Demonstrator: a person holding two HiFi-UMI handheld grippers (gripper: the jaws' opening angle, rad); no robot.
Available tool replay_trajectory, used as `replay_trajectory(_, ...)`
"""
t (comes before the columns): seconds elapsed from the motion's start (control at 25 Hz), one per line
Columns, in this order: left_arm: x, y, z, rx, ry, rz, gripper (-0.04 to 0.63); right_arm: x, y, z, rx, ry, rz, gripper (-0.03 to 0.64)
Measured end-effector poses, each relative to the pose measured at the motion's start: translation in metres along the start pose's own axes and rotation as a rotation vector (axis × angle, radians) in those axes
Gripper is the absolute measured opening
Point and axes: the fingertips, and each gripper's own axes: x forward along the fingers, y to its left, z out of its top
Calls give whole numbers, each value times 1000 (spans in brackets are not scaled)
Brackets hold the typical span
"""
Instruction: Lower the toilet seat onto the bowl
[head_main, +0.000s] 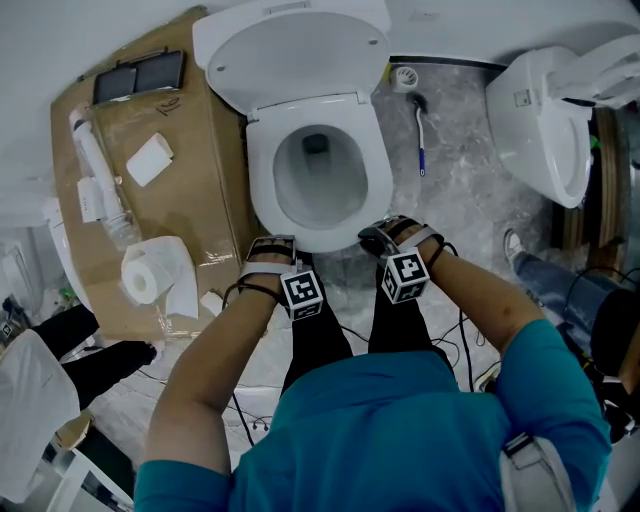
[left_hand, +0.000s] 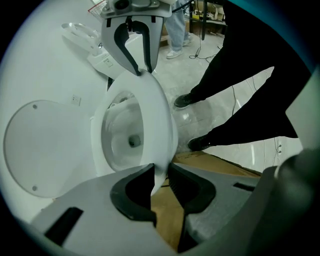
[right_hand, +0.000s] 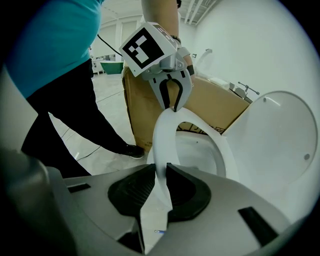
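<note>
Left hand-held gripper (left_hand: 161, 171) — pinching seat (left_hand: 156, 114), hidden overhead

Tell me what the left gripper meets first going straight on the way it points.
The toilet seat already sits between the fingers of the left gripper; beyond it probably the bowl rim, depth unclear.

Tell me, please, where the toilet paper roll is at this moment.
In the head view, the toilet paper roll sits on the cardboard box left of the toilet bowl, at its near end.
</note>
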Motion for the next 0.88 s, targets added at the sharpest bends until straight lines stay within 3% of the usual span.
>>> replay_trajectory(0.6,37,-19,4,20,111,-51,86,33,20,-15,-15,27,28,60)
replay_trajectory(0.76,49,-17,5,39,136,-21,86,41,23,-19,-23,35,27,55)
replay_trajectory(0.88,46,-18,6,23,154,-64,86,48,28,-23,-22,42,32,49)
